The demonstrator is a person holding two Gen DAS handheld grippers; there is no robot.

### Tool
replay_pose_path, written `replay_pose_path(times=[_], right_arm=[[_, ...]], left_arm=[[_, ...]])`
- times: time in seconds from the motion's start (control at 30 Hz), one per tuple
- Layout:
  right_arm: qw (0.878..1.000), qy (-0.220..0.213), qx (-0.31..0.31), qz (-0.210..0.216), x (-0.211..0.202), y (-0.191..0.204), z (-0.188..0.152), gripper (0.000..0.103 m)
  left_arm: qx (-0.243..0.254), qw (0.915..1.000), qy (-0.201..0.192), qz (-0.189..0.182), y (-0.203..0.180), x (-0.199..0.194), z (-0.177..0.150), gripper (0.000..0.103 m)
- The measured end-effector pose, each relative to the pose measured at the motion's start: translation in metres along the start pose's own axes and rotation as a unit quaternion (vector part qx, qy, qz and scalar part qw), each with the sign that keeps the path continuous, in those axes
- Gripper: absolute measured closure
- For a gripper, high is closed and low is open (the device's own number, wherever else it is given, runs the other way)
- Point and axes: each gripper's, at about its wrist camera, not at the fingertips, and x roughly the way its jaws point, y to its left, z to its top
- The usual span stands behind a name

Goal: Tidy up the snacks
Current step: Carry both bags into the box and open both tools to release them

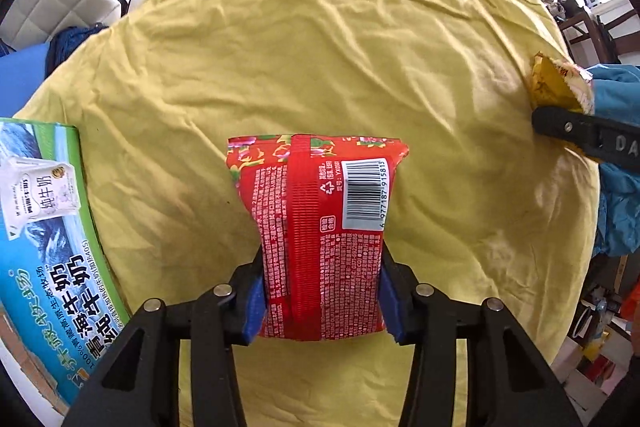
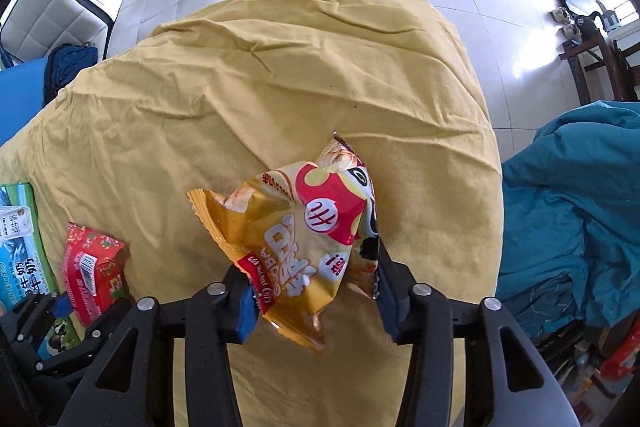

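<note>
Seemingly midway, the red snack packet (image 1: 320,231) is clamped in the left claw (image 1: 322,303) and the yellow chip bag (image 2: 296,251) in the right claw (image 2: 316,303), both above the yellow-clothed surface (image 1: 320,67), neither yet placed near the milk carton box (image 1: 44,247) at its left edge.

Glossy plastic red packet (image 1: 320,239) and yellow bag (image 2: 296,247); matt wrinkled cloth (image 1: 320,47).
</note>
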Motion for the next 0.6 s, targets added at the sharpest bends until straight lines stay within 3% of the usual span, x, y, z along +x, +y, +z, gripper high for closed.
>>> replay_pose_path(times=[0.33, 0.47, 0.6], right_arm=[[1.0, -0.013, 0.006, 0.014, -0.024, 0.009, -0.026, 0.061], [0.999, -0.024, 0.007, 0.024, -0.038, 0.015, -0.039, 0.062], [0.999, -0.04, 0.006, 0.035, -0.056, 0.025, -0.054, 0.062]], left_arm=[[0.001, 0.9996, -0.021, -0.016, 0.009, -0.035, -0.004, 0.06], [0.001, 0.9991, -0.037, -0.021, 0.026, -0.086, 0.016, 0.06], [0.002, 0.998, -0.056, -0.028, 0.031, -0.114, 0.007, 0.06]])
